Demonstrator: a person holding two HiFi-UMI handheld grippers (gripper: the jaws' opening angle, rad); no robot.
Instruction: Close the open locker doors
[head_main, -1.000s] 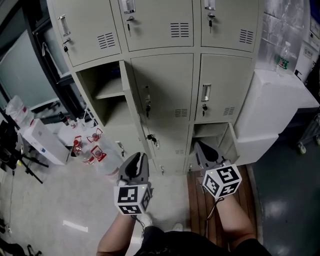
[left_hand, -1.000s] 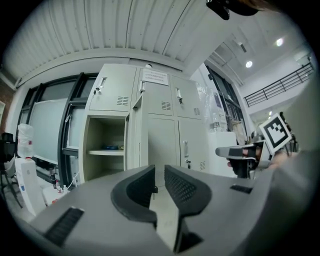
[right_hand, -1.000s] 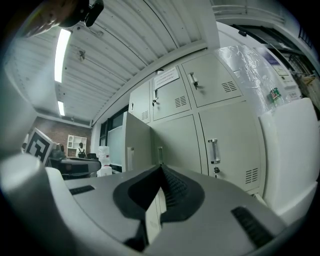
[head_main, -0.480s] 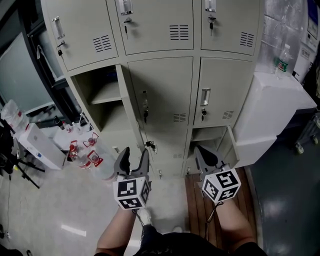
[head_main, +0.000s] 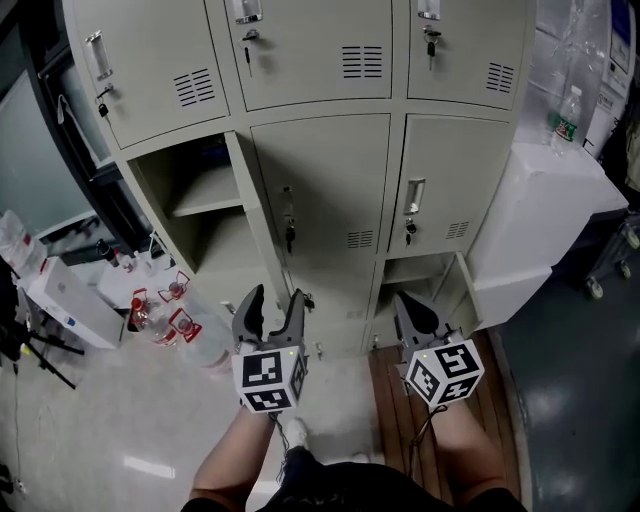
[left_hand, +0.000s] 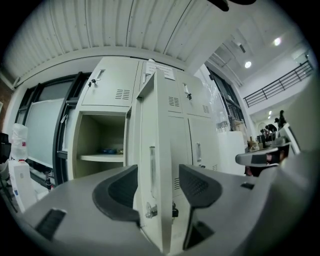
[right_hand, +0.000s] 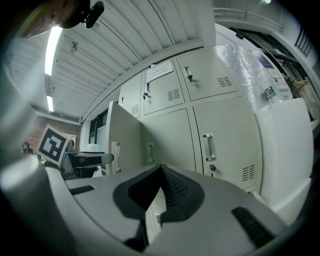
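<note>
The beige lockers (head_main: 330, 60) have a middle-left compartment (head_main: 190, 205) standing open, its door (head_main: 262, 215) swung out edge-on toward me. A bottom-right compartment (head_main: 418, 268) is open too, with its door (head_main: 466, 290) swung to the right. My left gripper (head_main: 272, 298) is low in front of the swung-out door; its jaws have just been opening. In the left gripper view the door (left_hand: 152, 150) stands edge-on between the open jaws of the left gripper (left_hand: 157, 180), and the pads do not press it. My right gripper (head_main: 405, 303) is shut and empty before the bottom-right opening; its closed jaws (right_hand: 161, 192) face shut locker doors.
Several water bottles (head_main: 165, 322) and a white box (head_main: 65, 300) lie on the floor at left. A white cabinet (head_main: 550, 210) with a bottle (head_main: 568, 110) on top stands right of the lockers. A wooden board (head_main: 395, 390) lies under the right gripper. A shoe (head_main: 290, 432) shows below.
The left gripper's jaws went from nearly shut to wide open, and it moved forward toward the swung-out door. The right gripper shifted slightly and stayed shut.
</note>
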